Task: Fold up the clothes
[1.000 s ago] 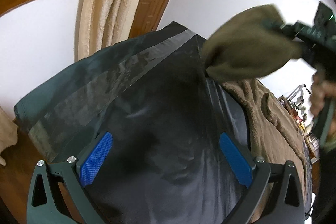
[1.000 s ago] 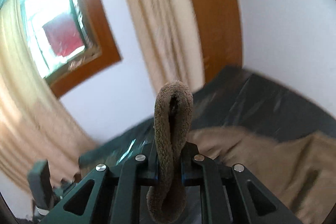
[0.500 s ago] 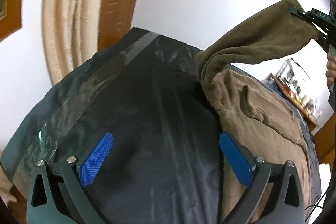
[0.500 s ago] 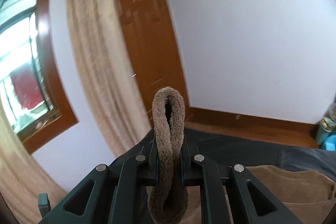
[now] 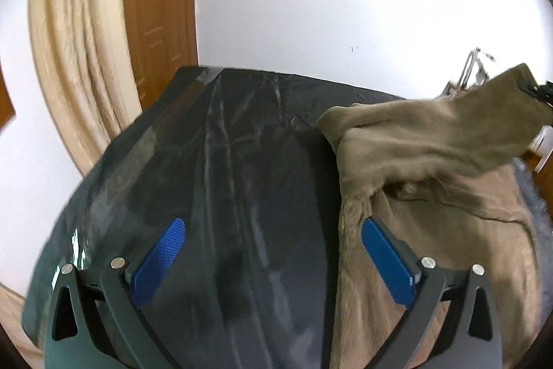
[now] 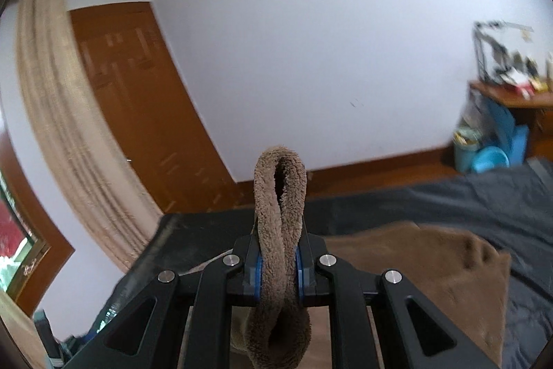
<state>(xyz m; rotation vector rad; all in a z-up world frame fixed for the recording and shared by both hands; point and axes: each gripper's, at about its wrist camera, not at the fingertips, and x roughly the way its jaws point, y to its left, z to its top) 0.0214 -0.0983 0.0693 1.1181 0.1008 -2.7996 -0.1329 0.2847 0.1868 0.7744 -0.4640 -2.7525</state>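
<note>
The left tool (image 5: 273,260) hangs wide open over a dark sheet (image 5: 221,182), its right pad beside the brown garment (image 5: 432,161).

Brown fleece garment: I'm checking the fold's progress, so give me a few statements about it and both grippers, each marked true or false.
1. The right gripper is shut on the brown fleece garment. True.
2. The left gripper grips the garment. False: it is open and holds nothing.
3. The garment lies on a dark sheet. True.
4. The whole garment hangs in the air. False: only the gripped part is lifted.
</note>
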